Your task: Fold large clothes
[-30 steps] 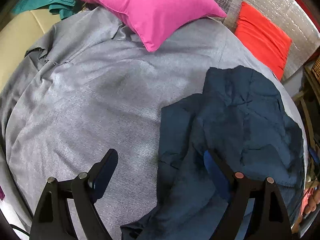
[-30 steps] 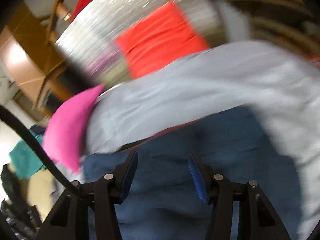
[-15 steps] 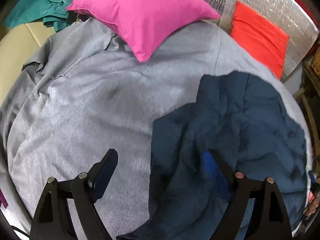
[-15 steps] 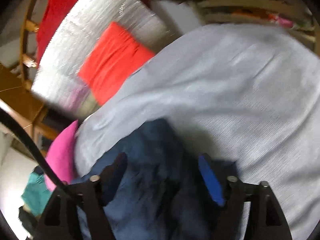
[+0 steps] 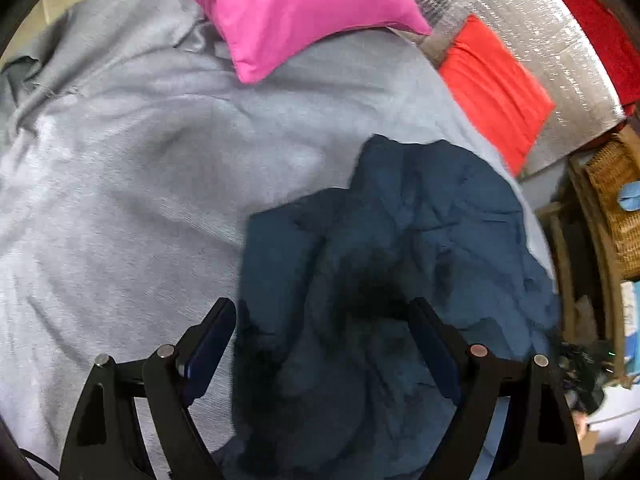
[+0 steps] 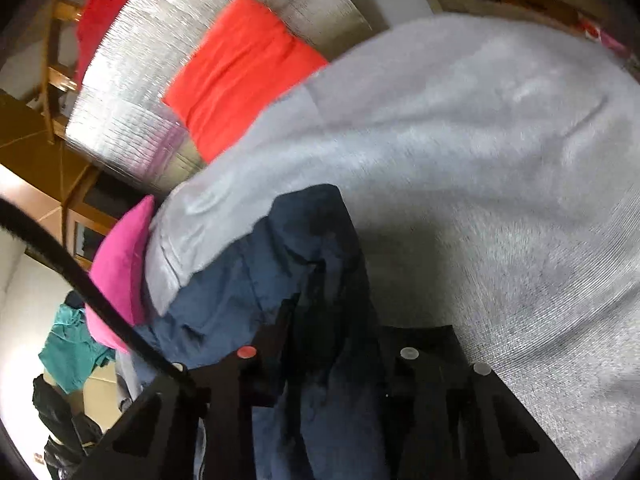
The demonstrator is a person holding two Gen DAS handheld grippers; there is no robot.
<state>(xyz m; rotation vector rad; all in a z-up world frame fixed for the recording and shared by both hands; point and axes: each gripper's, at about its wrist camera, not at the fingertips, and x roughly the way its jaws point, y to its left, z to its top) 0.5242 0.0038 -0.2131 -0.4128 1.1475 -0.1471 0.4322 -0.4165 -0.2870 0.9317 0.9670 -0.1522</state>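
Note:
A crumpled dark blue garment [image 5: 400, 264] lies on the grey bed cover [image 5: 132, 184], toward the right side. My left gripper [image 5: 324, 332] is open and hovers just above the garment's near part, with the cloth showing between its fingers. In the right wrist view my right gripper [image 6: 324, 344] is shut on a bunched fold of the dark blue garment [image 6: 280, 272], which rises between its fingers above the grey cover [image 6: 480, 160].
A pink pillow [image 5: 296, 12] lies at the far side of the bed. A red cushion [image 5: 496, 88] leans on a silver quilted panel [image 5: 552, 52]. A wicker basket [image 5: 616, 200] and wooden shelf stand at right. Teal clothing [image 6: 72, 348] lies beyond the bed.
My right gripper has closed on a fold of the blue garment and lifted it. My left gripper has moved closer over the garment and stays open.

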